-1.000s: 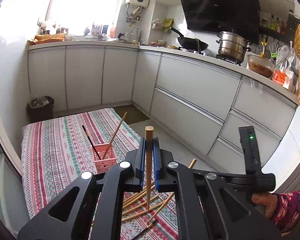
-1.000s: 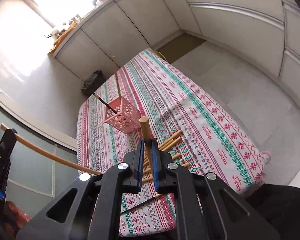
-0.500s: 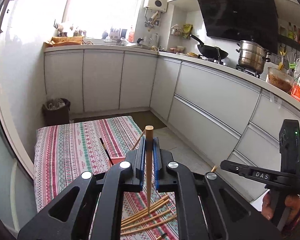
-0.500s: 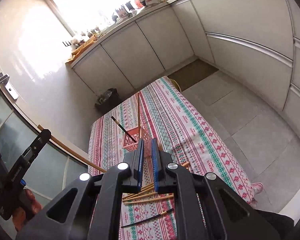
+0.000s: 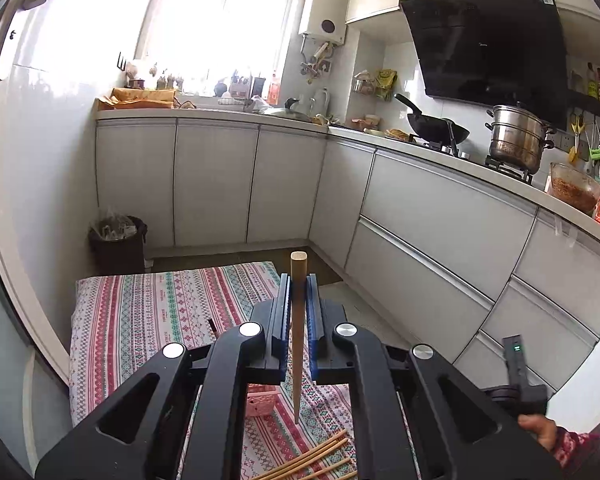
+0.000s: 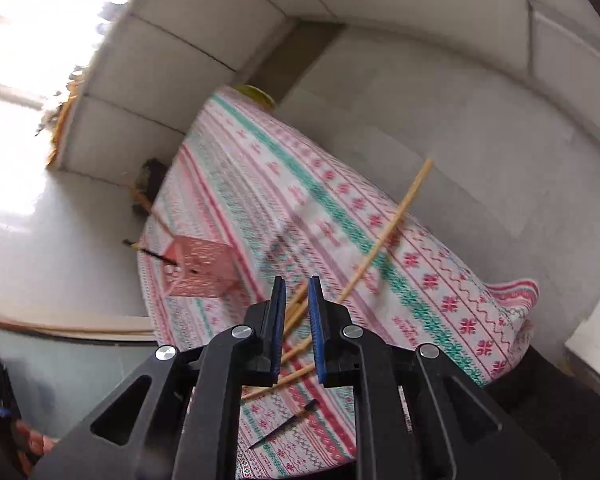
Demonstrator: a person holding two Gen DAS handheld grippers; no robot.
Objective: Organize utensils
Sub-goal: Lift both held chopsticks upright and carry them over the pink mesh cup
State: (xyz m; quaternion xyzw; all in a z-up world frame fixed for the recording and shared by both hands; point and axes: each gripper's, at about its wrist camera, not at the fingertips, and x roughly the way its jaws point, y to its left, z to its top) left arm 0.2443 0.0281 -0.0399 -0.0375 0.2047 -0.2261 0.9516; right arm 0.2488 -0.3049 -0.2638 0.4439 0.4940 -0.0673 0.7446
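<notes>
Window [image 5: 220, 16] glare — right view motion-blurred, fisheye-warped.

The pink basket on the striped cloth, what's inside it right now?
In the right wrist view, the pink basket holds a dark chopstick and a wooden chopstick, both leaning out over its rim. Its walls cover their lower ends and its bottom, and the picture is blurred.

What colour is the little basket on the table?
Pink. The basket shows best in the right wrist view.

Left wrist view looks nearly level along its fingers toward the kitchen cabinets [image 5: 440, 216]. Right wrist view tilts steeply down, close over the patterned tablecloth [image 6: 340, 216]. Both share the pink basket [image 6: 198, 268] ahead.
</notes>
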